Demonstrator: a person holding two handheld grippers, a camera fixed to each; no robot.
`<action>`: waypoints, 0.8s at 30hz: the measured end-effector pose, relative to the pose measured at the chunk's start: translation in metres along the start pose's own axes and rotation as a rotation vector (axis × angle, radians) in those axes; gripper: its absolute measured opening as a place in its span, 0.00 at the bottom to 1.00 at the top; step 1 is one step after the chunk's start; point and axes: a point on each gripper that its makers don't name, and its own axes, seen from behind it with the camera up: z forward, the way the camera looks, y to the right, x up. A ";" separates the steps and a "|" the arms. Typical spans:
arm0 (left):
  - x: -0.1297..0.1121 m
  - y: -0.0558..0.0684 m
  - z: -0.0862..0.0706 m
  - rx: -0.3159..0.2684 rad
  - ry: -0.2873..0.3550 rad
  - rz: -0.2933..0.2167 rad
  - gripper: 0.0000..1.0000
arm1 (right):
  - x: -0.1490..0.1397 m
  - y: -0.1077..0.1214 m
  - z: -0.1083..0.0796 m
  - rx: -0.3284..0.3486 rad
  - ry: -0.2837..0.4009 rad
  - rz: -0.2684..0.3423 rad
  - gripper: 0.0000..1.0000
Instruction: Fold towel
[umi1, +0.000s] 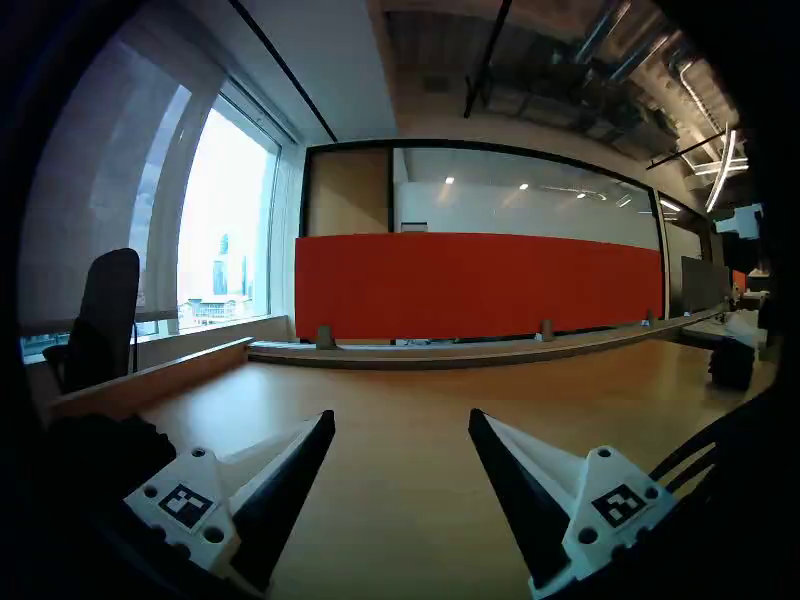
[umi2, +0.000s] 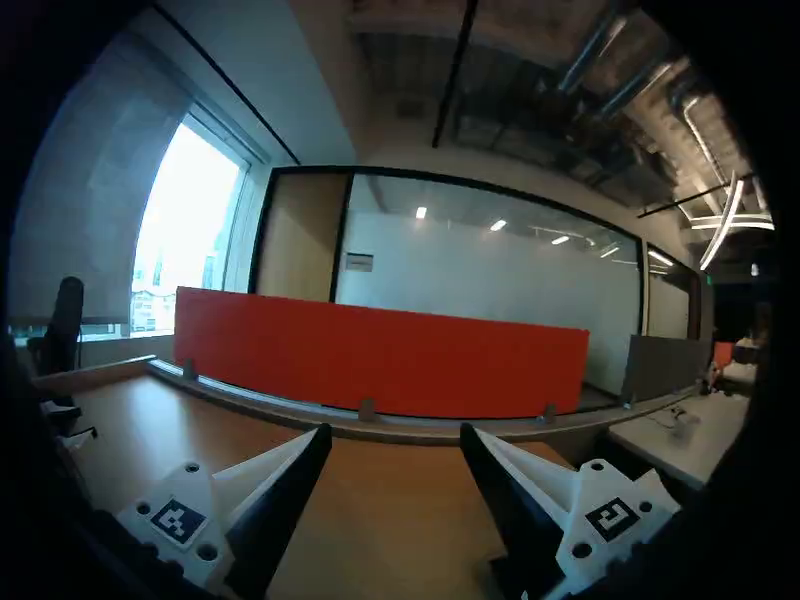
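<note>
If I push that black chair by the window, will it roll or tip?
Probably rolls: the black chair looks like an office chair, and what seem to be splayed legs show low in the right gripper view. Its tall, thin backrest may swivel or tilt under a high push. Likely too heavy to lift by pinching.

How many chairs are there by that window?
1. A black chair stands beyond the desk's left edge, by the window. More may be hidden out of frame.

Blown-out daylight from window (umi1: 225, 240), dim interior, ceiling lights (umi2: 495, 225) glinting, fisheye-bent edges
</note>
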 end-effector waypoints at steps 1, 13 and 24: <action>0.000 0.000 0.000 0.000 0.000 0.000 1.00 | -0.003 -0.001 0.000 0.002 -0.001 -0.004 0.99; -0.002 0.000 0.000 0.000 0.000 0.000 1.00 | -0.047 0.009 0.000 -0.010 -0.015 0.076 0.99; -0.002 0.000 0.000 0.000 0.000 0.000 1.00 | -0.086 0.021 -0.004 -0.018 -0.017 0.139 0.99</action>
